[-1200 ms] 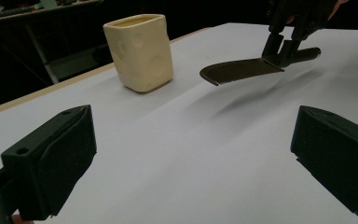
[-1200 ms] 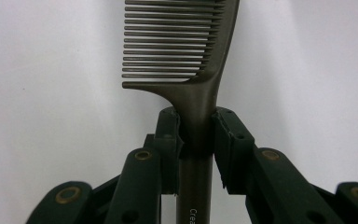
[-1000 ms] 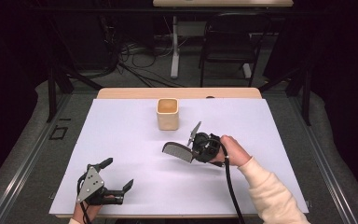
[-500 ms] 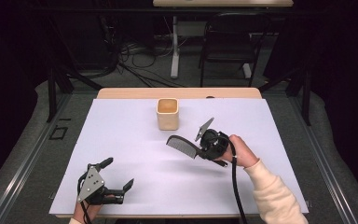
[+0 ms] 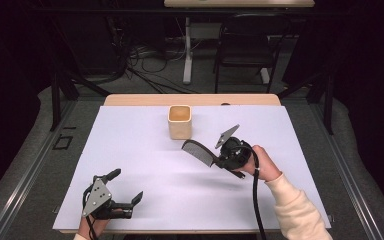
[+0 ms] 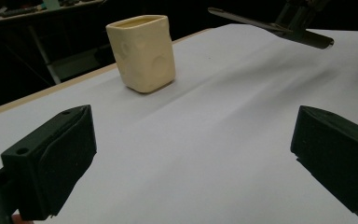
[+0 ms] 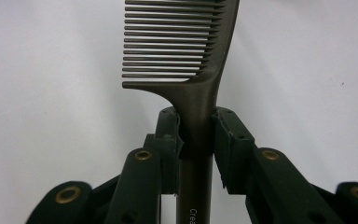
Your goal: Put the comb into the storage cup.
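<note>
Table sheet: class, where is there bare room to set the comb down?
Free: the white sheet between the cup and the left tool, and its far-left side. Also free beside the cup, toward the far-right corner. Crowded around the right tool holding the comb.

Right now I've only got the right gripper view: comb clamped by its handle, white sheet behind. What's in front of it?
Observer: A cream cup, upright, beyond the comb's toothed end in the high view.
Operator: Comb touching the sheet?
Observer: No. The right hand-held gripper carries it above the white sheet; its shadow lies apart below.
Operator: Left side?
Observer: The left hand-held gripper is near the sheet's front edge, jaws wide open, nothing between them.
Operator: Cup empty?
Observer: Can't tell; no view shows its bottom.
</note>
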`<control>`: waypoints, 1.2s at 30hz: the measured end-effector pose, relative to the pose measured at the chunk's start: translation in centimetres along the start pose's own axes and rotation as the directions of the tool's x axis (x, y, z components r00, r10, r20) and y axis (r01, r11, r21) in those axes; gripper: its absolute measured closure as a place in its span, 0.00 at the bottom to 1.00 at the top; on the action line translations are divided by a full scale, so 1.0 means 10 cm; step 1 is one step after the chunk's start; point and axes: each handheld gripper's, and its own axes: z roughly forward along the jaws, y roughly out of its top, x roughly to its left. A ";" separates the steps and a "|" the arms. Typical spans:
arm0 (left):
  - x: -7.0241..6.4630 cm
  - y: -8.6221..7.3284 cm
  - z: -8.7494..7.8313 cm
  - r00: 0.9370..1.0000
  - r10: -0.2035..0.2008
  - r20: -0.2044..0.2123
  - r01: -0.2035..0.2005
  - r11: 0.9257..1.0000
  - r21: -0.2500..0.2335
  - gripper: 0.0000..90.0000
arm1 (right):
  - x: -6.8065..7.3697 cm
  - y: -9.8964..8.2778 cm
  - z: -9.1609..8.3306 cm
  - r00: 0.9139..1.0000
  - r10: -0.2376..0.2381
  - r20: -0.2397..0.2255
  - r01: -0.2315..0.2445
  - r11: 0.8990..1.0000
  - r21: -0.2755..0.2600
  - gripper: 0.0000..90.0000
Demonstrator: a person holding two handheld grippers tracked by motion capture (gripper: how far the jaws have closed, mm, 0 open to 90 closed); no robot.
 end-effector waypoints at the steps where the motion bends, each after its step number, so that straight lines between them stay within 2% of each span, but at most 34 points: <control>1: 0.00 0.00 0.00 1.000 -0.002 -0.001 0.002 1.000 -0.001 0.00 | 0.00 -0.01 -0.01 1.000 0.010 0.000 -0.010 1.000 -0.007 0.80; 12: 0.00 0.00 0.00 1.000 -0.004 -0.001 0.004 1.000 0.000 0.00 | -0.05 -0.10 -0.07 0.999 0.037 0.013 -0.036 0.998 -0.056 0.80; 36: 0.00 0.00 0.00 1.000 -0.003 -0.001 0.003 1.000 0.000 0.00 | -0.14 -0.12 -0.08 0.994 0.095 0.058 -0.087 0.989 -0.119 0.80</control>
